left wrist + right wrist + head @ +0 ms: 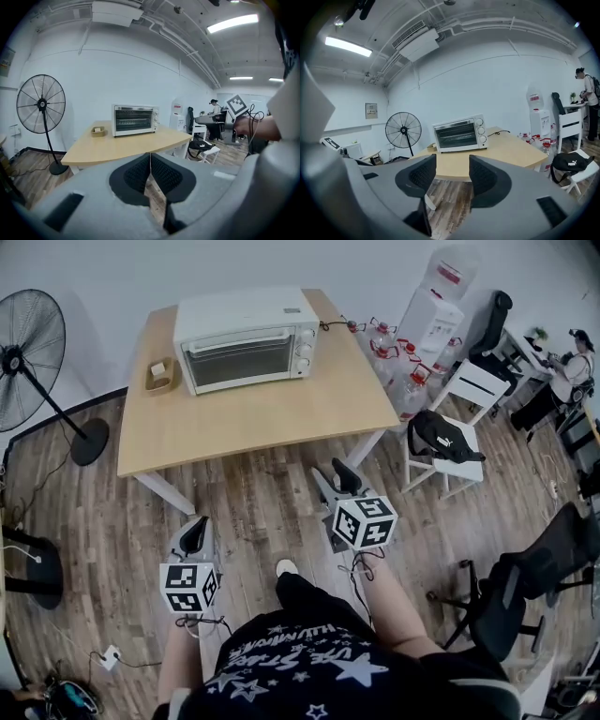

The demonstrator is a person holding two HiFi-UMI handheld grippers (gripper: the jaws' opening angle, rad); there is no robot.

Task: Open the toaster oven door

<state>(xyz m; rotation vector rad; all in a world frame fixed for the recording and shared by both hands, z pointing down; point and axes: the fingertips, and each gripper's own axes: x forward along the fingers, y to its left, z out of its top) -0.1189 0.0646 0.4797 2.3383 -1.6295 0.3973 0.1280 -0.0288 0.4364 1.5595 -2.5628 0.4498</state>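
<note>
Sitting shut at the upper centre of the head view, the toaster oven (246, 338) stands on the table (253, 427), well apart from both hand-held grippers; pulled by its door alone, the light oven could slide or tip forward. Just left of it, a small wooden tray (159, 374) holds one pale block. The left hand-held gripper (194, 536) is clenched on nothing, and the right hand-held gripper (343, 476) is released and empty.

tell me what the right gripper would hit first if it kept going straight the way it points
Probably the near edge of the table, framed by the open right gripper, with nothing before it. The toaster oven sits farther back. Depth is unclear; a lower line would reach the floor.
</note>
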